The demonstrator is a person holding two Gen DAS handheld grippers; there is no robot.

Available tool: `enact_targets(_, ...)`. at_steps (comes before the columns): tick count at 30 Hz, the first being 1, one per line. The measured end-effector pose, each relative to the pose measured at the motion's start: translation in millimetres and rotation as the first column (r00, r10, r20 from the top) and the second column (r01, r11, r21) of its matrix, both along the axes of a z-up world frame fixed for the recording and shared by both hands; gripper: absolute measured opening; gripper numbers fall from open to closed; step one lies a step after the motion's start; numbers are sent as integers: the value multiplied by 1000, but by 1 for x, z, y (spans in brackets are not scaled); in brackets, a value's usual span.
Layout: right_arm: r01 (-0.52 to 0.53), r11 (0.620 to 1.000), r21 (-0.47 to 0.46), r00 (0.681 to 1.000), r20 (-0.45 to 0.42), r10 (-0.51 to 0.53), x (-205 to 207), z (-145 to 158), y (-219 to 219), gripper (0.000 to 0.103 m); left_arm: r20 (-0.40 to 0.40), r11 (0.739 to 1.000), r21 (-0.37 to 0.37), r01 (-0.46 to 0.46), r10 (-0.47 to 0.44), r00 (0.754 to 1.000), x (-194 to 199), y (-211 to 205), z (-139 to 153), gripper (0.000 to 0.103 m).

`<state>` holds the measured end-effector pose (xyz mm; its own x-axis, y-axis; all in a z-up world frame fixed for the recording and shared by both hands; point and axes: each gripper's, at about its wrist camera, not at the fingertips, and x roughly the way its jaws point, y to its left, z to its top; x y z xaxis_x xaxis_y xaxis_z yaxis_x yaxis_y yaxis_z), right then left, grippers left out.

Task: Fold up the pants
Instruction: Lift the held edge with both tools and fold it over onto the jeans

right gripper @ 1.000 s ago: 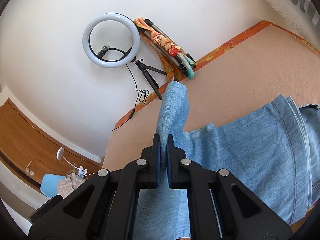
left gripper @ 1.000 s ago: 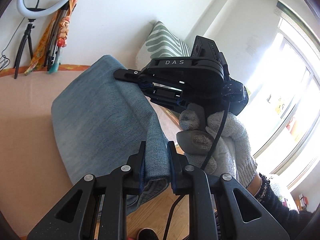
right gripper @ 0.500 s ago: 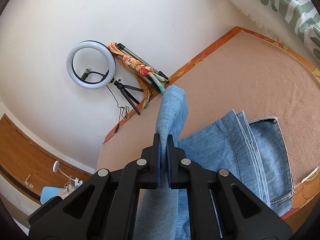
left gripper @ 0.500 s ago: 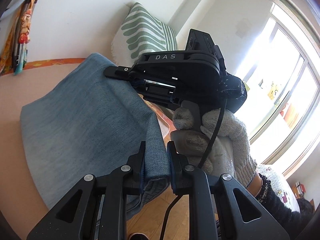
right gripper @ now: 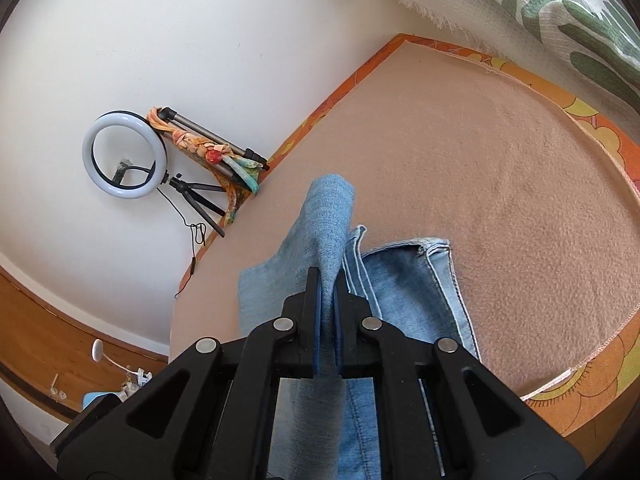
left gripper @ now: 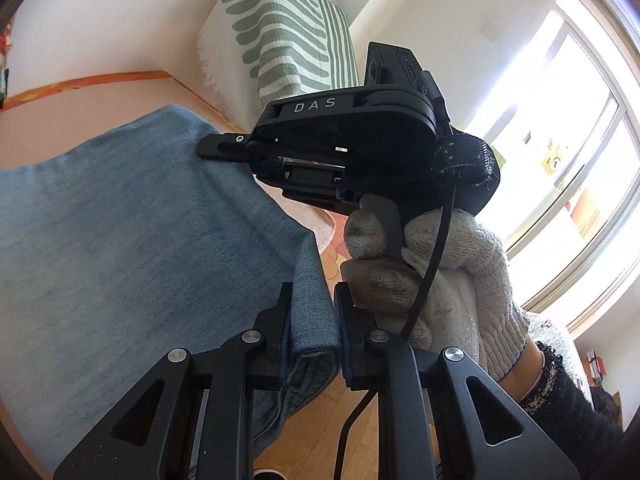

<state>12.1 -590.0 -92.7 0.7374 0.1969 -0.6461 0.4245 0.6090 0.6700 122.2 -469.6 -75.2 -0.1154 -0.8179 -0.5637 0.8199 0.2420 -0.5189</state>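
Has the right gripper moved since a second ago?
Yes. The right gripper, shut on the jeans, has moved away from the ring light toward the striped pillow.

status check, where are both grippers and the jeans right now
Left gripper shut on jeans edge. Right gripper shut on a raised fold of them. Jeans partly spread on the tan blanket. Nothing in the way.

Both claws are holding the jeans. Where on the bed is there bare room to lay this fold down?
Bare peach blanket lies beyond the jeans, out to the orange border and striped pillow. The ring light corner is crowded with tripods.
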Motion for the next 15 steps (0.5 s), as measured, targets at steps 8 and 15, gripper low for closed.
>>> enact_targets(8, -12, 1000, -8, 997, -80, 11, 3, -30, -14, 6, 4, 998, 65, -7, 7, 1000, -1, -15, -27, 17)
enact_targets(15, -31, 998, -52, 995, -96, 26, 5, -23, -12, 11, 27, 996, 86, -1, -1, 1000, -7, -23, -29, 18)
